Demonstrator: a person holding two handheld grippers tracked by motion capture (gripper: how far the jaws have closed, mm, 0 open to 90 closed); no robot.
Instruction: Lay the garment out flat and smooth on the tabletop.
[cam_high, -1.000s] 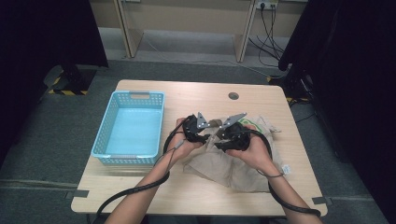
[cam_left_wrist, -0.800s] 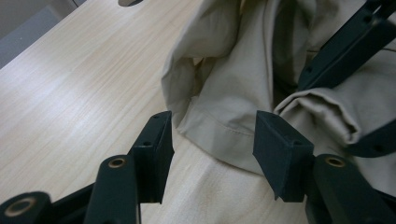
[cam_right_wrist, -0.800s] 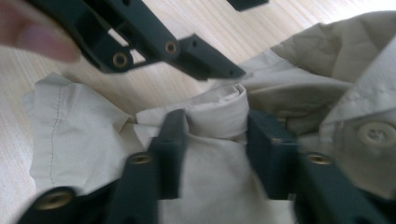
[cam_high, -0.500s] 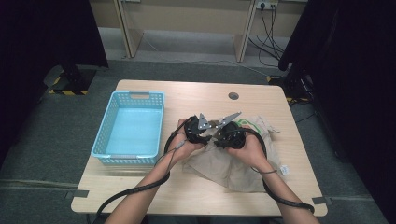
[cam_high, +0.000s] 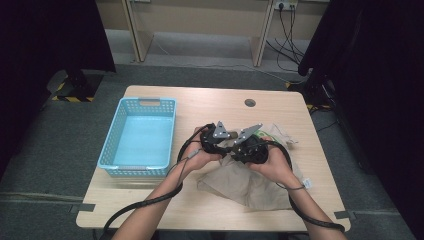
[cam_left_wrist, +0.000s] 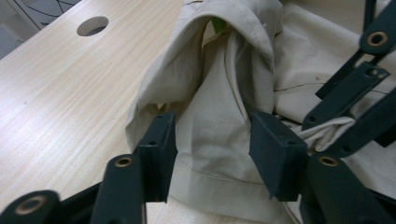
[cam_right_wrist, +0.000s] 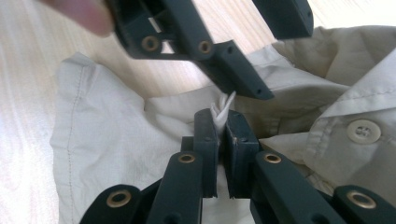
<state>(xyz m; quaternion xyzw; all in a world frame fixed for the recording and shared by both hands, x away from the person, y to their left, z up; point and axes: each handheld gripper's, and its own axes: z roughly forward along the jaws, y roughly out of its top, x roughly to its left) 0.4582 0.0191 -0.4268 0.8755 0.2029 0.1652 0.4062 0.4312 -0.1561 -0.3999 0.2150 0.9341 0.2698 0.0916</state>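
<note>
A crumpled beige shirt (cam_high: 250, 185) lies on the right half of the wooden table (cam_high: 200, 102). Both hands hold their grippers close together over its upper left edge. My left gripper (cam_left_wrist: 212, 149) stands open astride a raised fold of the shirt (cam_left_wrist: 219, 93), and its jaws have just been closing a little. My right gripper (cam_right_wrist: 222, 126) has just closed and is shut on a thin white strip of the shirt's fabric (cam_right_wrist: 223, 109). The left gripper's jaws (cam_right_wrist: 224, 60) sit just beyond it. A shirt button (cam_right_wrist: 363, 130) shows at the right.
A light blue plastic basket (cam_high: 112, 150) stands on the table's left side, nothing in it. A round cable hole (cam_high: 250, 103) sits near the far edge. Black cables trail from both grippers over the front edge.
The two grippers have drawn slightly closer together over the shirt. The shirt's lower part has shifted a little. The hands have stayed in nearly the same place.
</note>
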